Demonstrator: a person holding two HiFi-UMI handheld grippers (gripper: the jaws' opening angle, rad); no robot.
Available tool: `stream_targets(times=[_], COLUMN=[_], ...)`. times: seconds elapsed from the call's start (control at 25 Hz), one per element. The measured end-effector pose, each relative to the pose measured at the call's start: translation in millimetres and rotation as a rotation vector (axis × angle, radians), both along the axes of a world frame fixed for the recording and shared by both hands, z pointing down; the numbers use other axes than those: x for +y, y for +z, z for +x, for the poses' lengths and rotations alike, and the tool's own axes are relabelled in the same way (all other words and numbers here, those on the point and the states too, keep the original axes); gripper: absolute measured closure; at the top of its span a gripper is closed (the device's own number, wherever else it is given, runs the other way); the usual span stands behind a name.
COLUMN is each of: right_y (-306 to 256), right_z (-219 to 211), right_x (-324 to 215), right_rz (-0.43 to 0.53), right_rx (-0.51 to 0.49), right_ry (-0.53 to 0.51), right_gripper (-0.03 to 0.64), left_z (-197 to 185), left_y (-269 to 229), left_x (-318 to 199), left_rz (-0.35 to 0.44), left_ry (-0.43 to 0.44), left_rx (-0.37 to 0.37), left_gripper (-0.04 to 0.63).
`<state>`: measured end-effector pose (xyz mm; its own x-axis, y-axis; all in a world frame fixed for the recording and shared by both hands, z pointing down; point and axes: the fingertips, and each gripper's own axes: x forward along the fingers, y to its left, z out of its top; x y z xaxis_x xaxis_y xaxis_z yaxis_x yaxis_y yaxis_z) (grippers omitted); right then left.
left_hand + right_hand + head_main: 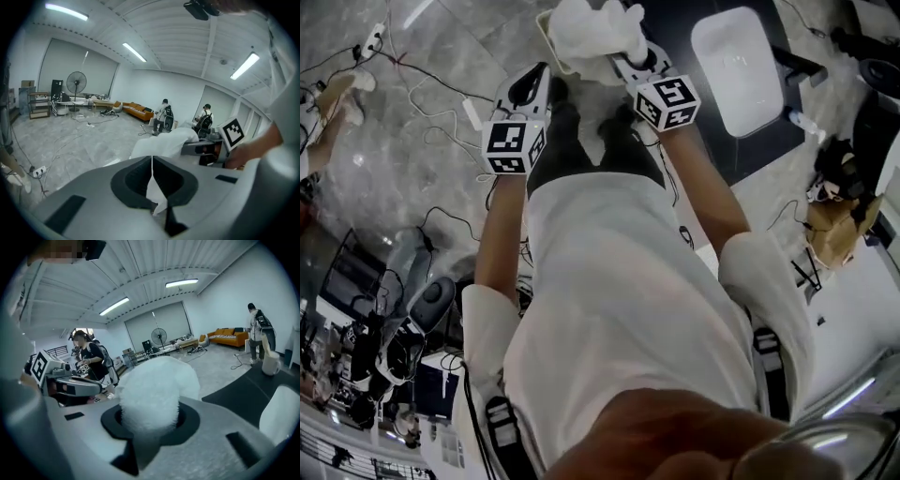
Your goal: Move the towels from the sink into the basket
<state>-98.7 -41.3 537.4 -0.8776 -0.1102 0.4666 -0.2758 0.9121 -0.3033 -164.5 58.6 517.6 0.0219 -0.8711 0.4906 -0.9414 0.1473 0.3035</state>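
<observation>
Right tool (150, 420) is clenched on a thick bunch of white towel (157, 390), and the pile fills the gap between its jaws. Left tool (151, 168) is clamped shut on a thin fold of white cloth. From the left gripper view that looks like an edge of the same towel, running across to the right tool, but I can't confirm it. The towel is held up off the floor (422, 56) in front of the person, pinched on both sides. In the head view the bulk sits over a pale rim (547, 37), which is probably the basket, though too little of it shows to be sure. A white basin (736, 66) on a dark mat (769, 141), off to the person's right, may be the sink, and no towels are visible in it from here. My read is that this is the carry/drop step, with the grab done and the release not yet. The next move calls for centring the bundle over the basket opening, lowering it, then opening both tools so no corner hangs over the rim. As for writing, there is nothing legible: the marker cubes (667, 101) carry only black-and-white square patterns, and no brand or label can be read. Farther back in the room are a standing fan (76, 79) and an orange sofa (138, 110), neither showing any text.
</observation>
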Motion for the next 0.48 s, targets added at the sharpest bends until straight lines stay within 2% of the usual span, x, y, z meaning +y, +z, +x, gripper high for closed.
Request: stream_targets(times=[0.28,0.48], right_y=[205.0,359.0], right_z=[-23.9,-26.2], right_x=[-7.9,-6.5], right_rz=[-0.077,-0.133], right_rx=[0.152,0.279], right_ry=[0.09,0.096], right_gripper=[0.523,0.52], left_z=[-8.4,-9.0], left_y=[141.4,250.2], left_x=[-8.0,-13.8], left_rz=[-0.089,-0.146], left_ry=[0.019,0.038], left_rx=[0.057,0.025], left_gripper=[0.584,0.586])
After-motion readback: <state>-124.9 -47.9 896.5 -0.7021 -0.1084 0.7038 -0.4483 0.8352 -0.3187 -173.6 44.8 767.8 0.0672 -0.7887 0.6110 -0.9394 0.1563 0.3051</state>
